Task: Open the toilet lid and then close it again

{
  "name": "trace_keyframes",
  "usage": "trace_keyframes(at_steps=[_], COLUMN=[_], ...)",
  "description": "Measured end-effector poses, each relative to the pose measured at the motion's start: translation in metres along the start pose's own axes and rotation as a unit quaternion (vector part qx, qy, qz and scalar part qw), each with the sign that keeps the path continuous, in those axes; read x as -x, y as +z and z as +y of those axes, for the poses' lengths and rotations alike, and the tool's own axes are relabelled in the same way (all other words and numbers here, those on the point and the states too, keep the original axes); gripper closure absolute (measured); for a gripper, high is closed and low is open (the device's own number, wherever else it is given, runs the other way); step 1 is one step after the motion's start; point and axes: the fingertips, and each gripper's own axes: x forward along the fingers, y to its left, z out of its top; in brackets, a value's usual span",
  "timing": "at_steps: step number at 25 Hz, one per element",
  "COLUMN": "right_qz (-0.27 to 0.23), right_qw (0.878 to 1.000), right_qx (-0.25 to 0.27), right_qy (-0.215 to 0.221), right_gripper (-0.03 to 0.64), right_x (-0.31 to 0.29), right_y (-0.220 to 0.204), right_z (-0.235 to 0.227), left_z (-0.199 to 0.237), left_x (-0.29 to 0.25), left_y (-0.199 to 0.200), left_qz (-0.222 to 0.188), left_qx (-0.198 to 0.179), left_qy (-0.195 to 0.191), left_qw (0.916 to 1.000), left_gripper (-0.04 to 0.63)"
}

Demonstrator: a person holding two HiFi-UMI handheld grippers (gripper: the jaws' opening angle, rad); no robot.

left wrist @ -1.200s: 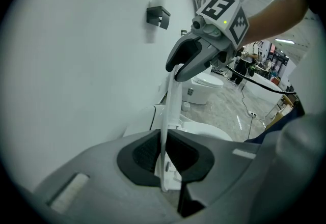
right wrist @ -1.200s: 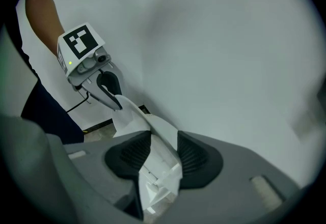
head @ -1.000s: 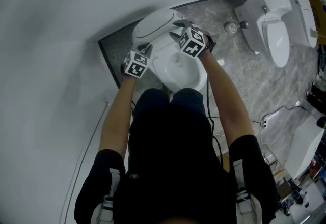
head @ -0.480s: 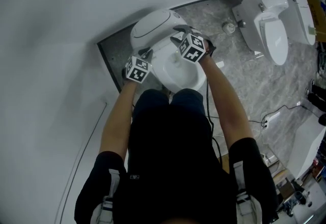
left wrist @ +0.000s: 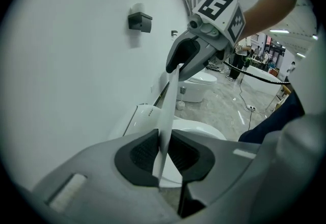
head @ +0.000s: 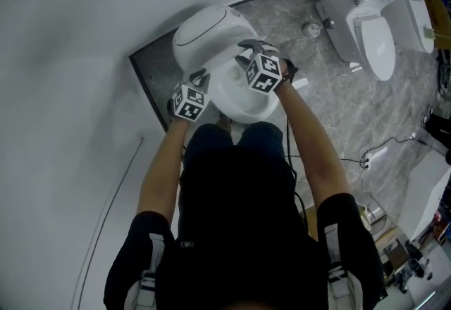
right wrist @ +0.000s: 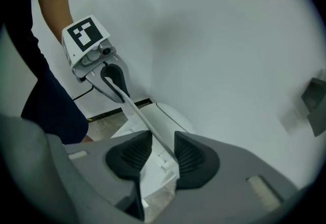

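Observation:
A white toilet stands against the wall, and its bowl (head: 239,96) is uncovered. The toilet lid (head: 224,62) is raised and spans between my two grippers. In the left gripper view the lid (left wrist: 170,95) is a thin white edge, and my left gripper (left wrist: 164,147) pinches it at the left side while its jaws open slightly. My right gripper (right wrist: 157,154) has the lid's other edge (right wrist: 140,116) between closing jaws; it leans on one pad with a gap beside it. In the head view the left gripper (head: 199,79) and right gripper (head: 246,49) flank the bowl.
The rounded back unit (head: 204,35) of the toilet sits by the white wall. A second toilet (head: 366,16) stands at the upper right on the grey marble floor, with a cable (head: 373,157) lying near it. A small dark box (left wrist: 139,21) hangs on the wall.
Both grippers have come away from the wall toward the person, carrying the lid's edges with them. The head view has shifted, so the toilets sit higher and further left.

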Motion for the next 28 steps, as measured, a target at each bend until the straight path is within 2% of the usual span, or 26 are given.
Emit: trace_keyframes(at_steps=[3,6,11,16,19,22,24,26,28], right_qz=[0.006,0.008,0.021,0.028,0.024,0.018,0.016,0.017,0.016], right_qw=[1.0,0.999,0.995,0.991,0.989,0.989,0.987,0.985,0.983], right_qx=[0.02,0.041,0.077,0.11,0.12,0.126,0.132,0.143,0.153], right_qy=[0.01,0.024,0.052,0.075,0.078,0.081,0.087,0.093,0.097], right_gripper=[0.488,0.5,0.509,0.512,0.512,0.511,0.508,0.505,0.503], right_x=[0.008,0.016,0.025,0.03,0.033,0.035,0.036,0.038,0.04], right_y=[-0.013,-0.026,-0.055,-0.071,-0.08,-0.087,-0.092,-0.098,-0.105], right_z=[0.017,0.034,0.063,0.084,0.094,0.099,0.104,0.111,0.118], left_z=[-0.02,-0.041,-0.07,-0.092,-0.101,-0.11,-0.115,-0.12,-0.123], left_x=[0.002,0.004,0.006,0.018,0.024,0.027,0.031,0.036,0.037], left_y=[-0.005,-0.012,-0.022,-0.027,-0.029,-0.037,-0.038,-0.038,-0.043], left_qz=[0.0,-0.004,-0.022,-0.031,-0.043,-0.049,-0.066,-0.086,-0.098], left_qx=[-0.012,-0.003,0.046,0.074,0.129,0.211,0.268,0.328,0.39], left_qy=[-0.003,-0.021,-0.042,-0.038,-0.024,-0.016,-0.011,-0.006,0.004], left_qw=[0.9999,0.9998,0.9978,0.9961,0.9904,0.9762,0.9611,0.9406,0.9157], left_gripper=[0.545,0.528,0.439,0.433,0.431,0.431,0.431,0.431,0.431])
